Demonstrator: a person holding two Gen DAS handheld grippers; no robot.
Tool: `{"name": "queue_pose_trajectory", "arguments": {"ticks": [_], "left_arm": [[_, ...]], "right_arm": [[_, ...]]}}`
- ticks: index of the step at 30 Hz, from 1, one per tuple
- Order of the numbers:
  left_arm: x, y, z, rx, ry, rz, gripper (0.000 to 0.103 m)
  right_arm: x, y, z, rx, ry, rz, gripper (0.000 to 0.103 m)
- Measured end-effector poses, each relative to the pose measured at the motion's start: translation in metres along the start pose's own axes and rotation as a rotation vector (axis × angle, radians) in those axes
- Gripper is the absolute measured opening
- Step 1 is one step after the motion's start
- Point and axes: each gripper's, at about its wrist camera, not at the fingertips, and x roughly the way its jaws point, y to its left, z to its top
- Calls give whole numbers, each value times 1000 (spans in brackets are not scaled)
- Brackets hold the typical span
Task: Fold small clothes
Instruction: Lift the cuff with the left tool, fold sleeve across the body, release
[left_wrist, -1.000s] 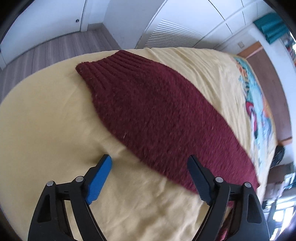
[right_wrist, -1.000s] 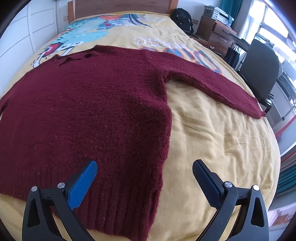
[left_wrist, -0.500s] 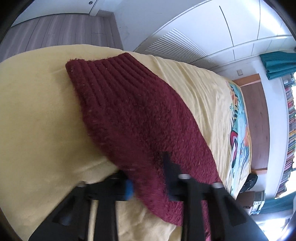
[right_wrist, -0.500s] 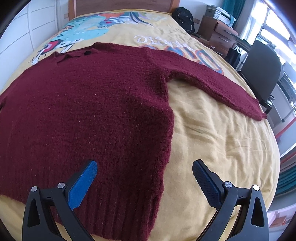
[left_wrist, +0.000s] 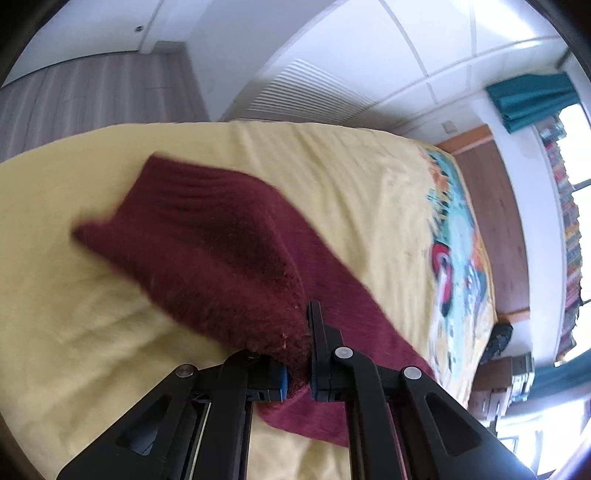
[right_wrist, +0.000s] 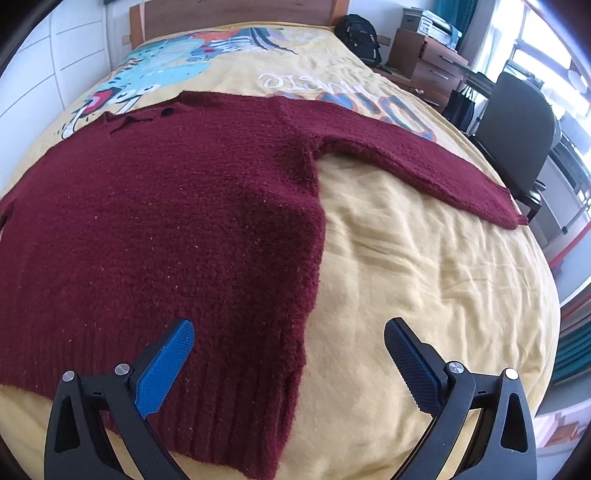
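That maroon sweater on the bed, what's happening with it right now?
A person with a gripper in each hand is starting to fold the maroon sweater spread on the yellow bedspread. The left gripper has just closed on one sleeve and holds it pinched, raised off the bed. The right gripper hovers open over the hem's corner, gripping nothing.

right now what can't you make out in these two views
- Left wrist view: sleeve cuff is motion-blurred; the left gripper hides the pinched fold.
- Right wrist view: sweater left side is cut off by the frame edge; the right gripper covers part of its hem.
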Motion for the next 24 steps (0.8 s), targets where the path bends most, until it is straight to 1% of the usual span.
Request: {"name": "queue_pose_trajectory", "arguments": {"ticks": [5,12,18,24], "left_arm": [[-3,-48,-12,52,12,-54,6],[-1,-125,-49,135,51,-144,6],[18,-185,-99,213,124,-178,5],[47,-241,-169,308,228,-214,5]], "right_arm": [[-6,-11,-7,23,-11,9,103],[-13,-32,-16,57,-24,18,103],[-12,-51,-21,86,-19,22,103],[-15,-67,-24,99,-31,34,103]]}}
